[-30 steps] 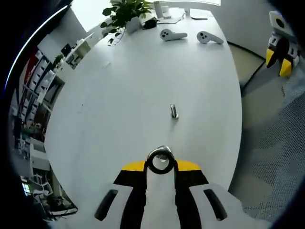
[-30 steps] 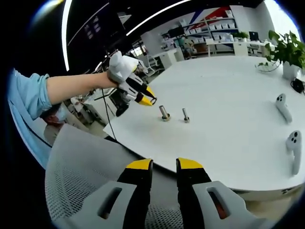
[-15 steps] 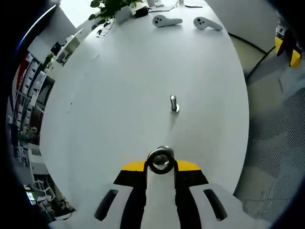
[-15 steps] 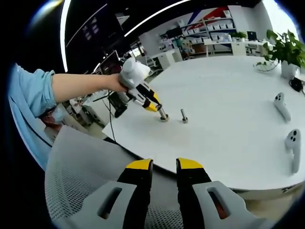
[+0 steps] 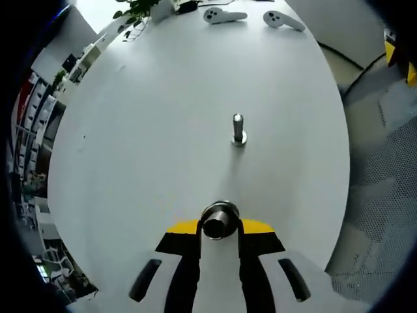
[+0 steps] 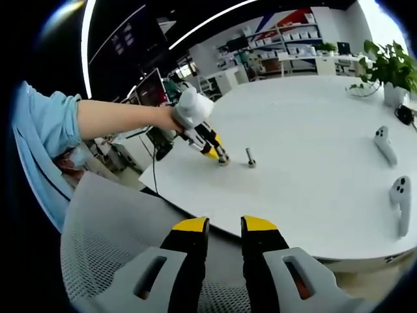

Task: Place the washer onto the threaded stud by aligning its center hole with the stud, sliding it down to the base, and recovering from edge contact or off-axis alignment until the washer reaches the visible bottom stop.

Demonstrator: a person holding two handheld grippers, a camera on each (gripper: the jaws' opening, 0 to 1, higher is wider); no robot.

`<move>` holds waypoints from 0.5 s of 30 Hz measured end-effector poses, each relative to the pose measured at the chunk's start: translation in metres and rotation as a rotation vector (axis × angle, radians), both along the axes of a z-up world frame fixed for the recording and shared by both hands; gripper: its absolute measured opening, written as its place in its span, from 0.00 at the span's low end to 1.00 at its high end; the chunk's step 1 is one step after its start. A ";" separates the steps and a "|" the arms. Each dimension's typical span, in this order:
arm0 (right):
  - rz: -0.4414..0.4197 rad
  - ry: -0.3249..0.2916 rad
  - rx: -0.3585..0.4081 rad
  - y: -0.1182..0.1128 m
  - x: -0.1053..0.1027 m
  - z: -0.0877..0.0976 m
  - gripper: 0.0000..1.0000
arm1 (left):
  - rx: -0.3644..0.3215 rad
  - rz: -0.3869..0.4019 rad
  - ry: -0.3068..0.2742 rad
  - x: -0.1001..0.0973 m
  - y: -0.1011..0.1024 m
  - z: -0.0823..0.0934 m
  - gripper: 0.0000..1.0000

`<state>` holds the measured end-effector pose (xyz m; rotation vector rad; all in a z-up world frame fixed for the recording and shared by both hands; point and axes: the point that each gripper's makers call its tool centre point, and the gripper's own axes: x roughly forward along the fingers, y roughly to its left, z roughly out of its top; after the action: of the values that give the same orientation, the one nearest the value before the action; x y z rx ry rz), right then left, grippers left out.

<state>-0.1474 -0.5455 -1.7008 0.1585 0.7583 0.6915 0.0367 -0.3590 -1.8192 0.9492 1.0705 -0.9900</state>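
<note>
Your left gripper (image 5: 220, 225) has its yellow-tipped fingers (image 5: 179, 227) closed on the washer (image 5: 219, 215), which sits ring-like over the top of a threaded stud (image 5: 219, 225) right at the fingertips. In the right gripper view that same left gripper (image 6: 212, 152) comes in from 9 o'clock on your bare forearm (image 6: 120, 119), nose tilted down onto the near stud (image 6: 223, 157), close to the near-left edge of the white bench (image 6: 313, 169). Whether the washer has reached the stud's base, you cannot tell: the fingers hide it.

A second stud (image 5: 238, 129) stands upright on its base toward 12 o'clock of the washer in the left gripper view, clear of it, with bare bench all around. In the right gripper view it is the stud (image 6: 249, 157) just beside the left gripper's tip, at its 3 o'clock.

2 white handheld controllers (image 5: 225, 15) lie at the far 12 o'clock end of the bench, beside a potted plant (image 5: 135, 8). The bench rim curves close on the 3 o'clock side, dropping to grey mesh (image 5: 384, 189).

Your right gripper (image 6: 224, 228) hangs off the bench over a mesh chair back (image 6: 111, 241), its fingers (image 6: 190, 229) holding nothing, a narrow gap between them.
</note>
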 end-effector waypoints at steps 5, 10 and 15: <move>0.000 0.005 -0.006 0.000 0.000 -0.001 0.22 | 0.039 -0.036 0.013 -0.002 0.002 -0.010 0.19; -0.008 0.004 -0.007 -0.001 0.000 -0.001 0.22 | 0.035 -0.043 0.011 -0.001 0.001 -0.010 0.20; -0.003 0.007 -0.013 -0.001 0.000 -0.002 0.22 | 0.052 -0.016 0.002 0.002 0.007 -0.008 0.22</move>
<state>-0.1474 -0.5465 -1.7029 0.1501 0.7691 0.6832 0.0387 -0.3516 -1.8272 1.0013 1.0961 -0.9802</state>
